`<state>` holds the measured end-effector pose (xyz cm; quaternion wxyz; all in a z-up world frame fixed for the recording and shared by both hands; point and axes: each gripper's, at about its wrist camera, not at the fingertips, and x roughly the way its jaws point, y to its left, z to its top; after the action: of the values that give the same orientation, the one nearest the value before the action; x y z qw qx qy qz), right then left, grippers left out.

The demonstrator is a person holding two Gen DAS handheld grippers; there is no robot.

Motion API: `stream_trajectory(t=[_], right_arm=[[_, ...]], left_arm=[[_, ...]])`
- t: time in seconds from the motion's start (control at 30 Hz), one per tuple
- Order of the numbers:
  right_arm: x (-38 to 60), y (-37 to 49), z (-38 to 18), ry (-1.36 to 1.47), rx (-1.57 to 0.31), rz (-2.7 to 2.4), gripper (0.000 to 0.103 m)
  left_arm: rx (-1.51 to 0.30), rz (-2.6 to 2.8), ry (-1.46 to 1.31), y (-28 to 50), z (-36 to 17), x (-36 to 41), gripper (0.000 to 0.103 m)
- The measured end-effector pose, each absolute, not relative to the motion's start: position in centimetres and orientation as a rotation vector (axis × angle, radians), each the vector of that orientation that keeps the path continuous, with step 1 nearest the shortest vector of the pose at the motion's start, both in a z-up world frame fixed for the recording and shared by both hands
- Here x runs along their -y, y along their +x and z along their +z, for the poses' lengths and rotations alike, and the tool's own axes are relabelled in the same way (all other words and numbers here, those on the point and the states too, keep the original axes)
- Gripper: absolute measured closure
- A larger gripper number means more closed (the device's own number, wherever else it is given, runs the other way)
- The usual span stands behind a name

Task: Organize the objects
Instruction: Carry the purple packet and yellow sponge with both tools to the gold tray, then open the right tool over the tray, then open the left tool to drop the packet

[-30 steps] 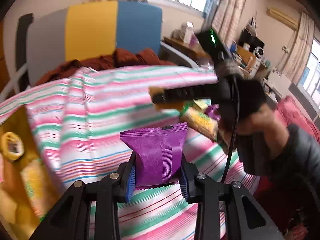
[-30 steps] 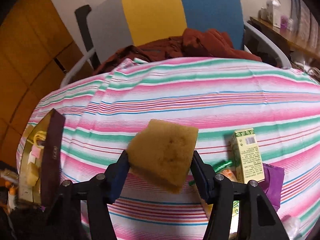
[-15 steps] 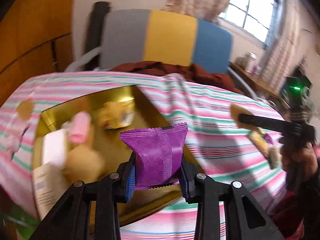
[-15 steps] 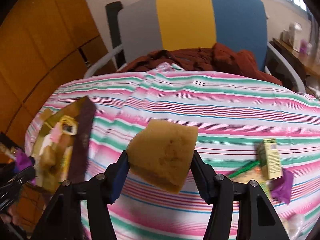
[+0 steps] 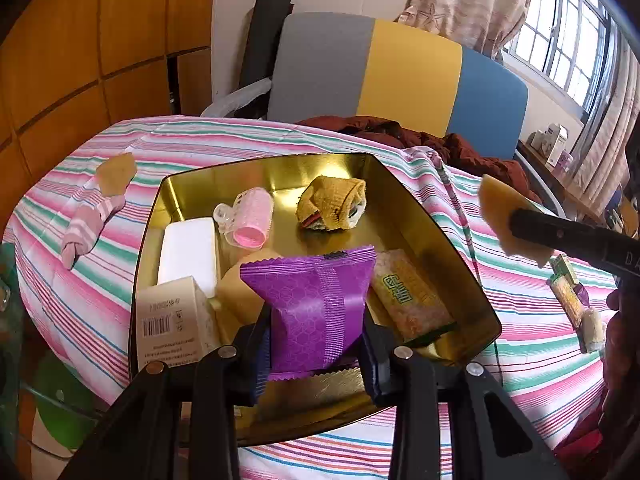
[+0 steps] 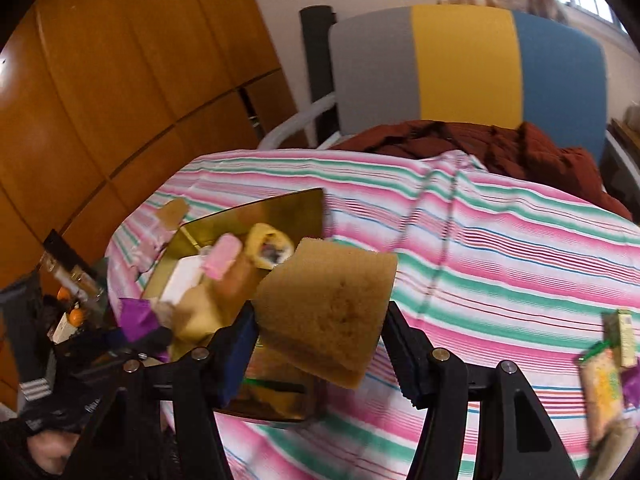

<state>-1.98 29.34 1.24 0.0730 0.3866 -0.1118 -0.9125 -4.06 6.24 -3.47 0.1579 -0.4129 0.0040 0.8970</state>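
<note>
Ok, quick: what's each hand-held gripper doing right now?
Left hand-held gripper: closed on the purple packet.
Right hand-held gripper: closed on the yellow sponge.

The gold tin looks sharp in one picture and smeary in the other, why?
Left wrist view: the gold tin is crisp and shiny, mirroring light on its walls, behind the purple packet gripped by the left gripper. Right wrist view: the tin and the snacks at the right edge smear with motion blur; only the sponge in the right gripper stays sharp.
</note>
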Motion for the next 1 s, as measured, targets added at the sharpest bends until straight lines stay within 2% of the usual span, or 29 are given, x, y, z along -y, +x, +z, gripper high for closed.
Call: stream_trajectory(t=[0.17,0.37,0.5,0.6,0.83,1.0], right_arm=[[-26.6,-2.6,1.5,1.166,0.297,-2.727,0.041],[-24.2,-3.7,1.5,1.191,0.226,-2.716,0.038],[-23.4,-4.4,1.4,1.200,0.220,-2.713,0.030],[-23.3,-4.6,1.1,1.207,0.246,-2.709,0.018],[-23.3,-3.8,0.8,1.216,0.273,-2.731,0.016],[-22.7,-2.8,0.5,1.219,0.209,-2.785,0.013]], left_arm=[[-0.006,2.564,-1.188,-4.1,-3.7,-5.7,0.066],[0.041,2.547,-1.203,-4.1,-3.8,-5.2,0.057],[0.063,2.567,-1.175,-4.0,-3.2,-4.6,0.056],[0.081,2.595,-1.155,-3.9,-2.7,-4.0,0.056],[0.108,2.626,-1.153,-3.9,-2.5,-3.2,0.056],[0.098,2.640,-1.144,-3.6,-2.2,-3.5,0.056]])
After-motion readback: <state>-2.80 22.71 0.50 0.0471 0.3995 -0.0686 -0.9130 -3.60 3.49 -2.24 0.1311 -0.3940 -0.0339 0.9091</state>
